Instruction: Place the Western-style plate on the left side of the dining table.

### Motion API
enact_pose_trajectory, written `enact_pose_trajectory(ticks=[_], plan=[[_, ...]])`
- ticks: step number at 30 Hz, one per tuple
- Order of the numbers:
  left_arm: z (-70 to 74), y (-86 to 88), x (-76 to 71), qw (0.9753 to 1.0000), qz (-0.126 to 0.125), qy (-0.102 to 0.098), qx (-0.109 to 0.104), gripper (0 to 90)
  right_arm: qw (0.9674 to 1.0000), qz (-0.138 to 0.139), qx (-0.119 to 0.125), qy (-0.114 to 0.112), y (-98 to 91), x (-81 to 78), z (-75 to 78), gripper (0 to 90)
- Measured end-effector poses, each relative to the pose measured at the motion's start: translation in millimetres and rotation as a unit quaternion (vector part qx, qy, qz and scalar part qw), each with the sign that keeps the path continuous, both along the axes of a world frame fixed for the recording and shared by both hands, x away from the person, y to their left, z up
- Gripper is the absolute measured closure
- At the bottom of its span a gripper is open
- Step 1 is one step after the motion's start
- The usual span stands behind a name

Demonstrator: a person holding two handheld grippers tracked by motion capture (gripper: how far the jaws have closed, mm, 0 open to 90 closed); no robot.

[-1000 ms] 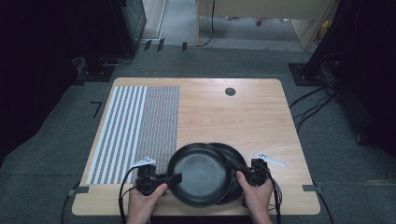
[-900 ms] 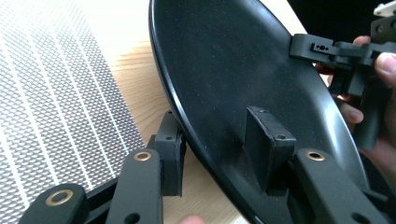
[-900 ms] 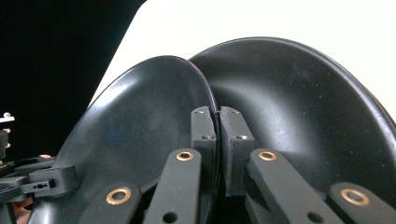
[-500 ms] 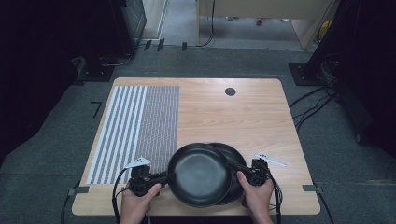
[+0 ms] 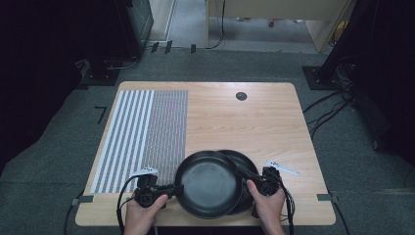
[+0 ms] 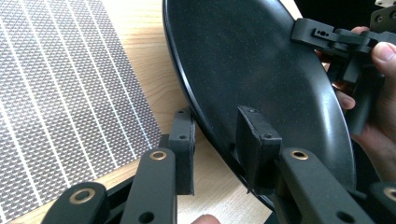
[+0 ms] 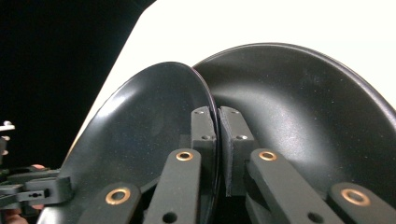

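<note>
A wooden table [image 5: 254, 122] carries a striped mat [image 5: 142, 132] on its left half and a small dark disc [image 5: 241, 96] near its far edge; cables trail over the grey floor around it. Two black pans lie stacked at the near edge, the top pan [image 5: 208, 183] overlapping the lower pan [image 5: 244, 166], which peeks out behind and to its right. Both are round, shallow and matt black with faint speckles, and the top one sits tilted on the other. The mat ends just beside the top pan's left rim, and a small white piece [image 5: 281, 169] lies on the wood to the right. The left gripper [image 5: 169, 188] straddles that left rim: in the left gripper view one pad [image 6: 254, 140] lies against the inside of the pan and the other [image 6: 182, 149] stands just clear outside it, the jaws having just been closing. The right gripper [image 7: 218, 135] is clenched on the top pan's right rim, with the lower pan behind it. Against the earlier frame, the left hand sits a little lower and nearer the table's edge, while the pans and the right hand are as they were.
</note>
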State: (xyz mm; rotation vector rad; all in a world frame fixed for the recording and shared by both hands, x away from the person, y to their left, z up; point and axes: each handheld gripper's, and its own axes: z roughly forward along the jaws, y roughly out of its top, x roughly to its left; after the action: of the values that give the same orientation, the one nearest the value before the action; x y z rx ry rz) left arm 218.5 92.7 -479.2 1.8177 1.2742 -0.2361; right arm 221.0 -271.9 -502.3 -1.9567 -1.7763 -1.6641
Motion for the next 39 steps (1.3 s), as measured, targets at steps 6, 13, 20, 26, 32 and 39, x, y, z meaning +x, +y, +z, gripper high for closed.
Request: enact_pose_trajectory(ticks=[6, 13, 20, 26, 32, 39], plan=[[-1.6, 0.5, 1.3, 1.0, -0.002, 0.001, -0.006, 68.8, 1.0, 0.0, 0.006, 0.004, -0.9, 0.3, 0.0, 86.1], [2.4, 0.9, -0.2, 0.9999, -0.005, 0.003, -0.013, 71.2, 0.9996, -0.009, 0.026, 0.001, -2.1, -2.9, 2.6, 86.2], [2.7, 2.4, 0.5, 0.9999, 0.004, 0.008, -0.015, 71.5, 0.9996, -0.016, 0.021, 0.007, 1.6, -0.5, 4.1, 85.9], [5.3, 6.2, 1.5, 0.9998, 0.014, 0.004, -0.014, 72.0, 0.9996, -0.014, 0.023, 0.01, 6.2, 3.9, 4.6, 85.6], [10.5, 14.2, 5.1, 0.9996, 0.024, 0.0, -0.016, 72.0, 0.9995, -0.008, 0.027, 0.011, 13.5, 13.5, 9.7, 85.1], [20.2, 31.7, 13.5, 0.9987, 0.046, -0.006, -0.019, 72.1, 0.9996, 0.008, 0.025, 0.008, 31.5, 33.7, 20.6, 85.0]])
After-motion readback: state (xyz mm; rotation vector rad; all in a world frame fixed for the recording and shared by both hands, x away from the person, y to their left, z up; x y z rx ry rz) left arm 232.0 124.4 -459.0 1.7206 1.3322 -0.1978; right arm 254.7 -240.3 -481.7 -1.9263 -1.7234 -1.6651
